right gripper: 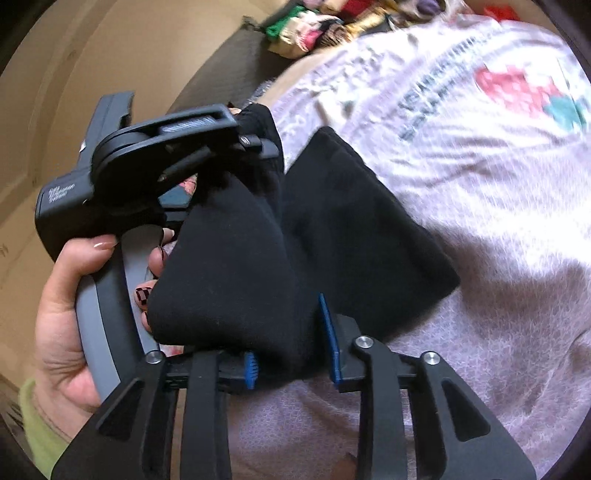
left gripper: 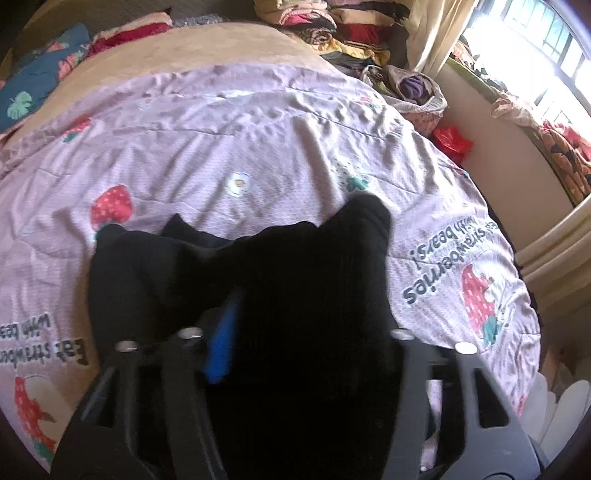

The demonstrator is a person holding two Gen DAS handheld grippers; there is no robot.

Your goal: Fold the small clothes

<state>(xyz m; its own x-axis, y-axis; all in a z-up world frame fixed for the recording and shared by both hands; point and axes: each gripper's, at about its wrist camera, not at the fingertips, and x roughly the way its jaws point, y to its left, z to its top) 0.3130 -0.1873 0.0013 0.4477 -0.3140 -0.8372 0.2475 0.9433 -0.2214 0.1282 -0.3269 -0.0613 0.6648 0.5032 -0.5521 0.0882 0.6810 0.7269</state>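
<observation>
Left wrist view looks down on a bed covered by a pale lilac sheet (left gripper: 229, 147) printed with strawberries, small flowers and the words "Eat strawberries with bears". A black garment (left gripper: 258, 266), soft and thick, lies bunched on the near part of the sheet and spills back over the left gripper (left gripper: 306, 354). One blue pad (left gripper: 221, 347) shows on the left side; the other is buried under the dark cloth. The fingers stand fairly wide apart with cloth lying between them, and the pads do not seem to press on it, though the dark fabric makes this hard to judge. Along the far edge of the bed sits a heap of folded clothes (left gripper: 332, 26), and a bright window (left gripper: 535, 55) fills the upper right corner.

Right wrist view shows the same garment (right gripper: 240, 258) from the side, one part draped flat on the sheet (right gripper: 498, 203), the other lifted in a thick fold. The right gripper (right gripper: 293, 350) has that fold between its two blue pads (right gripper: 328, 339), which stand narrowly apart and sit loosely beside the cloth. At the left edge a hand (right gripper: 62, 295) with painted nails grips the grey handle of the left gripper (right gripper: 236, 173), whose tips reach into the cloth.
</observation>
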